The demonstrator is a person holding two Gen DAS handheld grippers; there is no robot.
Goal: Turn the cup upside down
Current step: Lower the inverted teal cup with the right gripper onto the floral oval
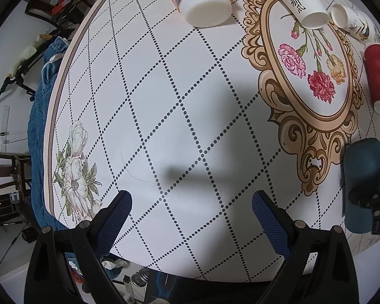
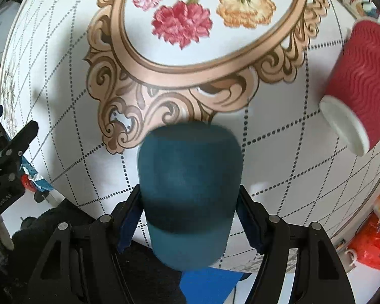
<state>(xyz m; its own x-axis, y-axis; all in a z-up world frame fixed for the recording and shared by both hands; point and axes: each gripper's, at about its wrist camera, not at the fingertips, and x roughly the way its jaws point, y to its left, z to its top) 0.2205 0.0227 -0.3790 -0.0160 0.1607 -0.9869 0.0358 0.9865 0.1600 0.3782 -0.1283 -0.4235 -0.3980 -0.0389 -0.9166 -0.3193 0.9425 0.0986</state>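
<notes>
Clamping the dark teal rounded cup (image 2: 190, 192) between its fingers, the right gripper (image 2: 190, 217) holds it above the floral tablecloth (image 2: 278, 152); the turning-over step seems underway; next comes lowering it rim-down; the left gripper (image 1: 191, 217) hangs wide, empty.

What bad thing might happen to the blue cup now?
The right gripper pinches the blue cup only by its sides, so it might slip while turning. The red cup lies close by and could get bumped and roll. The left gripper is open and could not catch it.
</notes>
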